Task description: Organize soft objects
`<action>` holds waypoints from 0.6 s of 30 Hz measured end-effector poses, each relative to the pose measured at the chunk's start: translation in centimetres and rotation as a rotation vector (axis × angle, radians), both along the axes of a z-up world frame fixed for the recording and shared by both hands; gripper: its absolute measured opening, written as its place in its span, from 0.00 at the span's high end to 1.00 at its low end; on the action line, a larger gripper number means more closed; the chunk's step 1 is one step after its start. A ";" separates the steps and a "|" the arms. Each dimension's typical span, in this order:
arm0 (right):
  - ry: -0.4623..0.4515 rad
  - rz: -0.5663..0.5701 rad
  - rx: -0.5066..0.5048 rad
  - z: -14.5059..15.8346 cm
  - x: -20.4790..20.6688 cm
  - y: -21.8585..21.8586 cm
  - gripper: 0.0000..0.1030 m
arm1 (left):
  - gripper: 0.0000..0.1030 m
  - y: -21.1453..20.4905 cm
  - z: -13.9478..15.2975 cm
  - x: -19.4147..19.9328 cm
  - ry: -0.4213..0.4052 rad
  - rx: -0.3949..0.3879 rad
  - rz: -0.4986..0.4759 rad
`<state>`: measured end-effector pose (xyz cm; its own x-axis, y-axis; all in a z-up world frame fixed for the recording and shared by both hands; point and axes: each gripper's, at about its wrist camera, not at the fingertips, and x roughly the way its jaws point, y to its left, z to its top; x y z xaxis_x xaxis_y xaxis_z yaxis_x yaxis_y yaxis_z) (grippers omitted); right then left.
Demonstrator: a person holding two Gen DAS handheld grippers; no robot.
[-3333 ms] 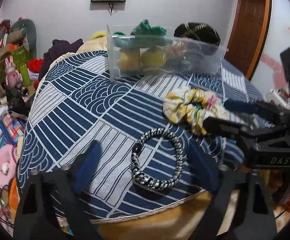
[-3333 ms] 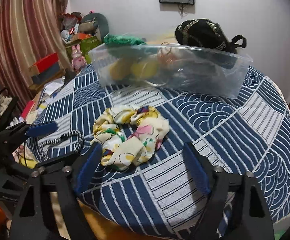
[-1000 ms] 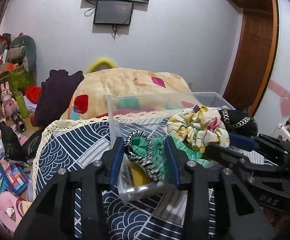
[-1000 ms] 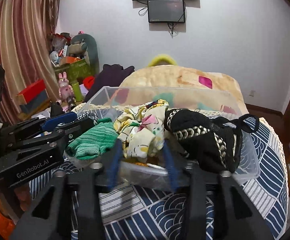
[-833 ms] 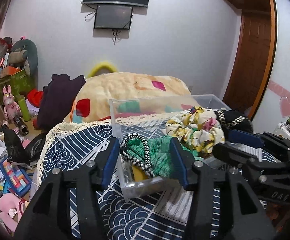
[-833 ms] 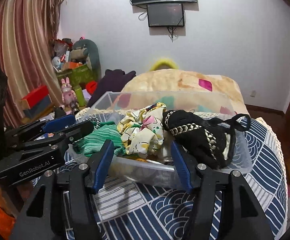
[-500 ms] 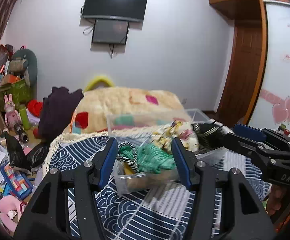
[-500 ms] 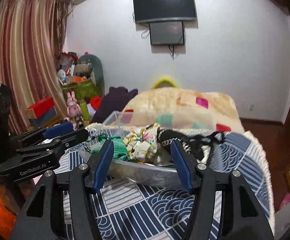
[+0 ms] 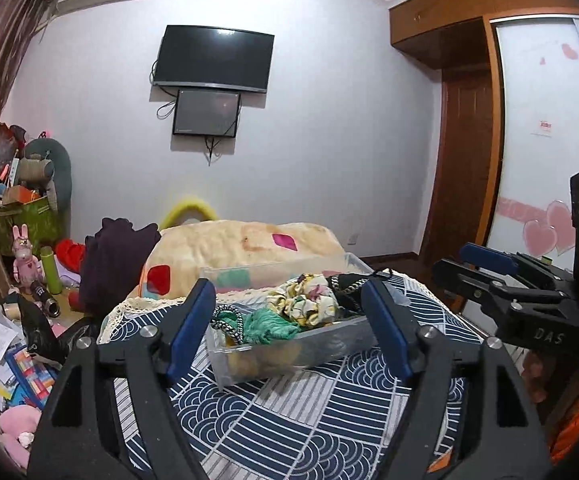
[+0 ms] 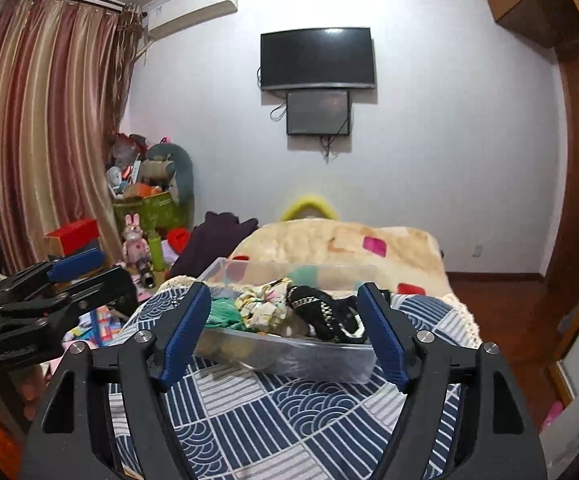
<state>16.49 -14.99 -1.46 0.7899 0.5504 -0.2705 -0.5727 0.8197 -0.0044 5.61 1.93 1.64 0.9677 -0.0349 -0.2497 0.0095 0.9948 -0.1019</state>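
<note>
A clear plastic bin stands on the blue-and-white patterned table cloth. In it lie a black-and-white braided hair tie, a green knitted piece, a floral scrunchie and a black chain-trimmed bag. My left gripper hovers back from the bin, its jaws opening with nothing between them. The right wrist view shows the same bin, scrunchie and black bag. There my right gripper is also opening and holds nothing. Each gripper shows at the edge of the other's view.
Behind the table is a bed with a beige blanket and dark purple clothes. Toys, boxes and papers litter the floor on the left. A wooden door and wardrobe stand to the right.
The left gripper let go of the braided hair tie and the right let go of the floral scrunchie; both now lie in the bin. Both grippers opened wider and drew back and upward.
</note>
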 end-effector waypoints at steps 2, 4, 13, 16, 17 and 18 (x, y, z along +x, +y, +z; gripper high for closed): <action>-0.003 0.005 0.015 0.0 -0.2 -0.4 0.21 | 0.13 -0.4 0.1 -0.5 -0.015 0.016 0.009; -0.012 0.001 0.027 -0.1 -0.5 -0.8 0.18 | 0.07 -0.7 0.1 -1.2 -0.035 0.029 0.023; -0.036 -0.009 0.046 -0.6 -1.6 -1.5 0.00 | 0.00 -1.2 0.0 -2.4 -0.054 0.017 0.026; -0.039 -0.012 0.045 -0.7 -1.8 -1.5 0.00 | 0.00 -1.2 -0.2 -2.4 -0.050 0.011 0.022; -0.039 -0.012 0.045 -0.7 -1.9 -1.5 0.00 | 0.00 -1.2 -0.3 -2.5 -0.050 0.009 0.020; -0.040 -0.012 0.046 -0.7 -1.9 -1.5 0.00 | 0.00 -1.3 -0.3 -2.5 -0.051 0.009 0.019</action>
<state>14.54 -16.49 -2.15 0.8061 0.5520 -0.2135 -0.5630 0.8264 0.0107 3.08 0.64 1.33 0.9797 -0.0146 -0.1998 -0.0041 0.9957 -0.0930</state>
